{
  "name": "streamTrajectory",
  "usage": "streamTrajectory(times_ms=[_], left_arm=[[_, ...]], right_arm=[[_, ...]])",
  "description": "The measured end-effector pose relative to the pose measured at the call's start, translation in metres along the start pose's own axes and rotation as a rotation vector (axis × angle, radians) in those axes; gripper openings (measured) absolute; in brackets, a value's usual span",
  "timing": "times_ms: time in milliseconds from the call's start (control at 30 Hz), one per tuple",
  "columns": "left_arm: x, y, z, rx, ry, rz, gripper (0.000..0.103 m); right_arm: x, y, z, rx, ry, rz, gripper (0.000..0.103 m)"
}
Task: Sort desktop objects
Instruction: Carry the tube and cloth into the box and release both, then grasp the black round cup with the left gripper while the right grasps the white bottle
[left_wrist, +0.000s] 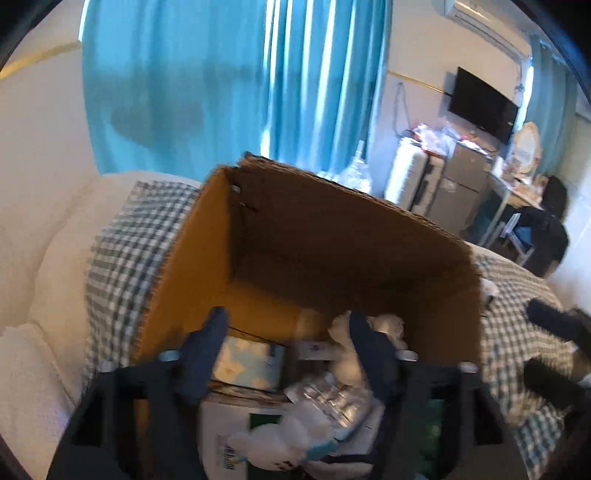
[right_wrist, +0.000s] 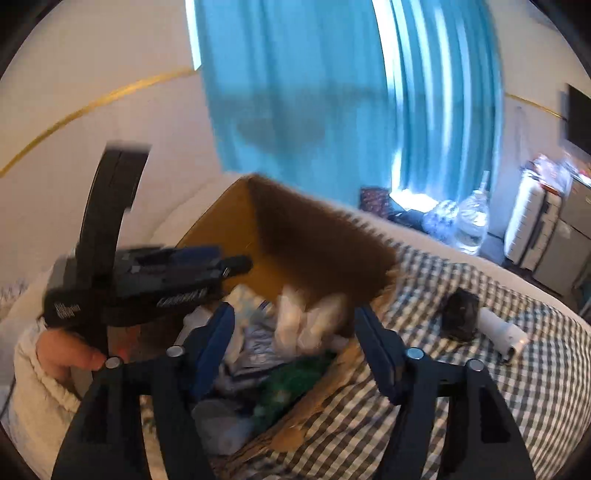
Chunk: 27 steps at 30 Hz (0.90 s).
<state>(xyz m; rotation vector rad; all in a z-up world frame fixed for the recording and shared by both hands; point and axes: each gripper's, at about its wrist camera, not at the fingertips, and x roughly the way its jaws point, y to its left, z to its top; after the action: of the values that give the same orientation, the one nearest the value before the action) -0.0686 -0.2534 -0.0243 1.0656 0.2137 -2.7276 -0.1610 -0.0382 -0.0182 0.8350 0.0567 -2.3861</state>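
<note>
Left gripper (left_wrist: 286, 321): dark blue padded fingers spread apart, nothing between them, poised over the open cardboard box (left_wrist: 207, 236). Right gripper (right_wrist: 295, 317): jaws likewise released and empty, over the box's near corner. Box walls corrugated, brown, rough-edged. Inside, a jumble: pale blue patterned packet (left_wrist: 247, 363), crinkled silver blister pack (left_wrist: 328, 400), soft white plush (left_wrist: 280, 443), green item (right_wrist: 291, 380). Box sits on checked fabric (right_wrist: 461, 391); black lump (right_wrist: 460, 314) and white cylinder (right_wrist: 502, 334) lie beside it.

A brown cardboard box (left_wrist: 295, 236) sits on a bed cover (right_wrist: 498, 387) checked in grey-green and white. The curtain (left_wrist: 221, 81) is turquoise. Dark blue fingers (right_wrist: 218, 343); a white tube (right_wrist: 502, 334) beside a black pouch (right_wrist: 460, 314).
</note>
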Motion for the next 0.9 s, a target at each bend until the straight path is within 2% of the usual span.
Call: streamTrajectory(times_ms=[67, 200, 367, 500, 600, 633, 700, 767, 833, 900], left_arm=[[-0.003, -0.002, 0.0, 0.004, -0.018, 0.013, 0.084], [-0.022, -0.027, -0.006, 0.045, -0.077, 0.025, 0.099], [-0.055, -0.094, -0.01, 0.154, -0.102, -0.119, 0.103], [-0.06, -0.162, -0.018, 0.168, -0.065, -0.244, 0.103], [-0.038, -0.204, -0.019, 0.113, -0.012, -0.21, 0.103], [-0.029, -0.215, -0.02, 0.097, -0.025, -0.198, 0.103], [-0.006, -0.243, -0.018, 0.113, -0.057, -0.106, 0.103], [0.023, -0.267, -0.017, 0.172, -0.06, 0.027, 0.103], [0.044, -0.28, -0.019, 0.204, -0.049, 0.045, 0.103], [0.061, -0.287, -0.019, 0.212, -0.065, 0.04, 0.103]], right_arm=[[-0.014, -0.013, 0.0, 0.024, -0.034, -0.017, 0.068], [-0.053, -0.043, -0.004, 0.035, -0.106, -0.119, 0.068], [-0.117, -0.085, -0.026, 0.032, -0.148, -0.247, 0.085], [-0.156, -0.12, -0.044, 0.05, -0.152, -0.324, 0.088], [-0.165, -0.144, -0.056, 0.076, -0.139, -0.331, 0.089], [-0.165, -0.151, -0.06, 0.071, -0.141, -0.326, 0.089], [-0.166, -0.158, -0.066, 0.031, -0.174, -0.31, 0.089], [-0.165, -0.162, -0.072, -0.024, -0.203, -0.354, 0.089], [-0.16, -0.167, -0.074, -0.051, -0.183, -0.383, 0.089], [-0.155, -0.176, -0.077, -0.063, -0.161, -0.373, 0.089]])
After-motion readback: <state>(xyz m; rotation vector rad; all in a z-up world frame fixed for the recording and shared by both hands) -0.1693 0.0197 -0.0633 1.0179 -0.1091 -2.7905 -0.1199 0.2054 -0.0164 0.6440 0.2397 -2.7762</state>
